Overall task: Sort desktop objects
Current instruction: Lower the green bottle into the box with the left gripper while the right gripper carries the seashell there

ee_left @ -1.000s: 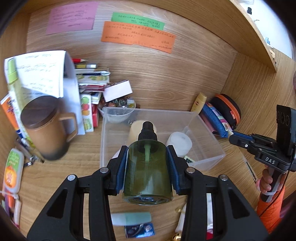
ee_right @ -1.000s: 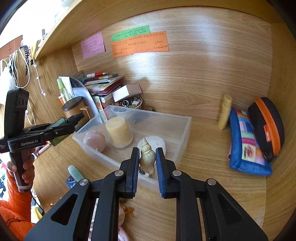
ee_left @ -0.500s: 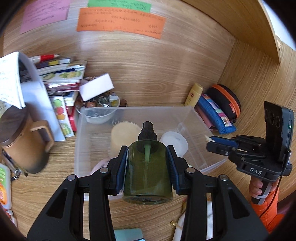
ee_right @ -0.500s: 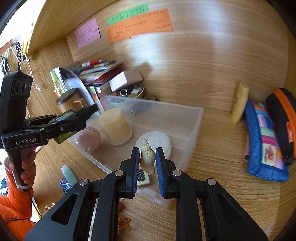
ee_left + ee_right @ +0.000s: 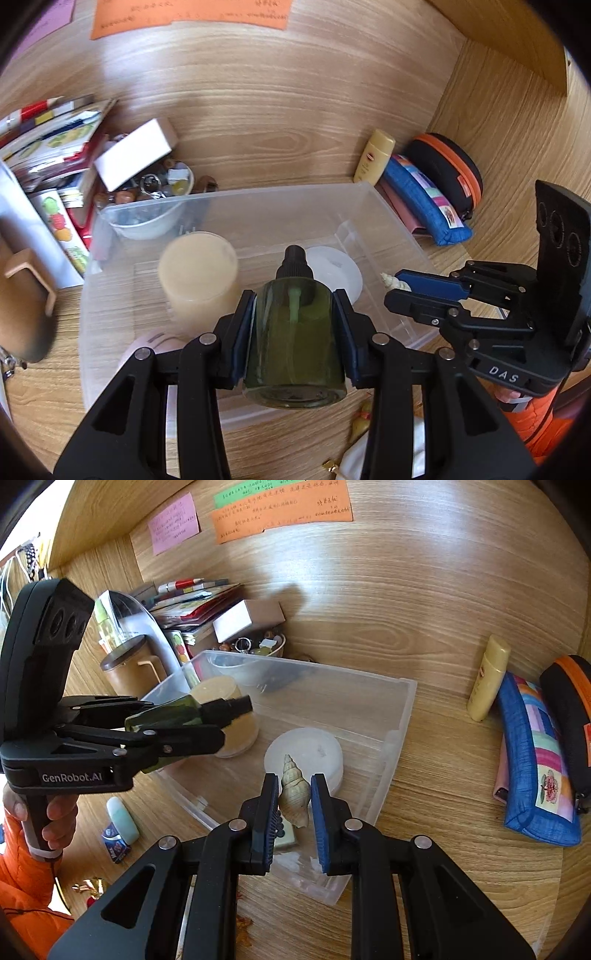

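Desktop objects are partly sorted, as is judged from the clear plastic bin: a pale yellow frosted cup, a round white jar, a pink round item and a small tile are already lying inside it. The left gripper is clamped on a dark green pump bottle, which is held over the near part of the bin. The right gripper is closed on a beige spiral seashell, held above the bin's near right side. Both are not yet released. Left outside are a mint tube and a small blue packet on the near left of the desk, and a yellow bottle with two pouches at the far right.
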`<state>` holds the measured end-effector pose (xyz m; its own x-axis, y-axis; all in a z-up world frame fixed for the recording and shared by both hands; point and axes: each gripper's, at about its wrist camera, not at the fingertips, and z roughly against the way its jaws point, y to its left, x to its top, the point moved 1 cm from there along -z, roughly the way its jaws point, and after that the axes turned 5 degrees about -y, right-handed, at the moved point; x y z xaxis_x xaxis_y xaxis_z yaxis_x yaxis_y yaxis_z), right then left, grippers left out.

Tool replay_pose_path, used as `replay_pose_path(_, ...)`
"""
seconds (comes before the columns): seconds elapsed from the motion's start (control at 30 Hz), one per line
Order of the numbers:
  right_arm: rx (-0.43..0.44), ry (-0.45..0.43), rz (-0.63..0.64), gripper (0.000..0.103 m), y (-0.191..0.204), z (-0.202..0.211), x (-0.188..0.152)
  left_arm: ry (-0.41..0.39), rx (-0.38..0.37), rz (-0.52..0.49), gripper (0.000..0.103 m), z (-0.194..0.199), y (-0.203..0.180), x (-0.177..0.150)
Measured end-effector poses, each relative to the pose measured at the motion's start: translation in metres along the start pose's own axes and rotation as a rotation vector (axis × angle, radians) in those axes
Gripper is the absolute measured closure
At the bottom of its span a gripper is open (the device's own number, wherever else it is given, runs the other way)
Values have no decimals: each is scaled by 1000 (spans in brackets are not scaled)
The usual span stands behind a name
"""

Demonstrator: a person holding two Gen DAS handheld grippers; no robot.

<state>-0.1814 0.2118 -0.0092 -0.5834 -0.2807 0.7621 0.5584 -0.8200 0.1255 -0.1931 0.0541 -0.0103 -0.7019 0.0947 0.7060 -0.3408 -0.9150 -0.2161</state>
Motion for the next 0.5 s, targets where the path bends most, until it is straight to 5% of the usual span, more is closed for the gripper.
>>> replay_pose_path(0.5,-72,-6,77,87,9,1,-1,68,9,1,62,-23,-8,-7)
